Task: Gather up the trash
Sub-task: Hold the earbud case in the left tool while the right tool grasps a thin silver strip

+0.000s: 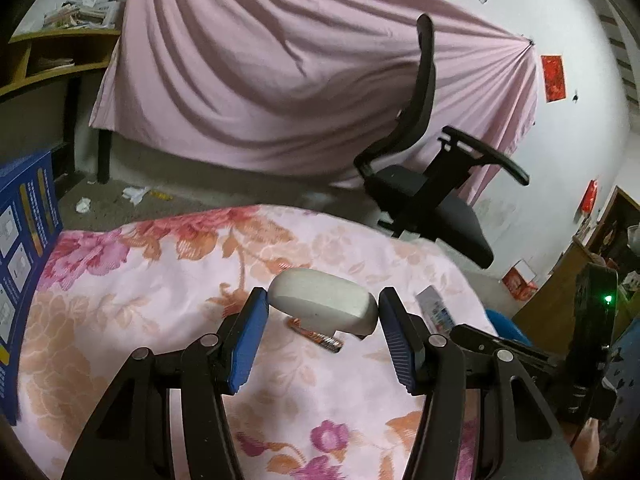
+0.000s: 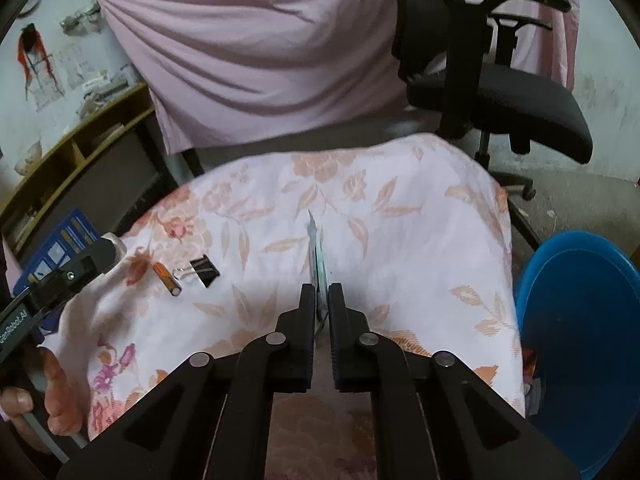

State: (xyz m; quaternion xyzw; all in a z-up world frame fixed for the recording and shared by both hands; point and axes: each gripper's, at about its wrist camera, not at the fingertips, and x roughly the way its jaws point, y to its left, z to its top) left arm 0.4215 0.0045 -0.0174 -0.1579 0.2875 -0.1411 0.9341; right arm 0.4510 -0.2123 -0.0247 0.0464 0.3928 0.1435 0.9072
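1. The floral cloth (image 2: 400, 208) covers the table that carries the trash, and the blue bin (image 2: 580, 340) stands at its right edge, just beside the right gripper; the office chair (image 2: 500, 92) sits behind, clear of the work

2. The step in hand appears to be a double pick-up: each gripper has one piece off the cloth or nearly so, and the next move probably calls for swinging the right load sideways over the bin's mouth and letting go there

3. The left gripper (image 1: 322, 308) has its blue pads (image 1: 248, 336) spread fairly wide around a pale oval object (image 1: 324, 300); both pads seem to touch its ends, so it looks held, though how firmly cannot be told

4. The right gripper (image 2: 322, 292) has its jaws drawn nearly together, pinching a thin flat packet (image 2: 316, 240) on edge, which sticks out forward above the cloth

5. A small orange battery (image 2: 168, 278) and a black binder clip (image 2: 206, 270) lie near each other on the cloth's left part, untouched
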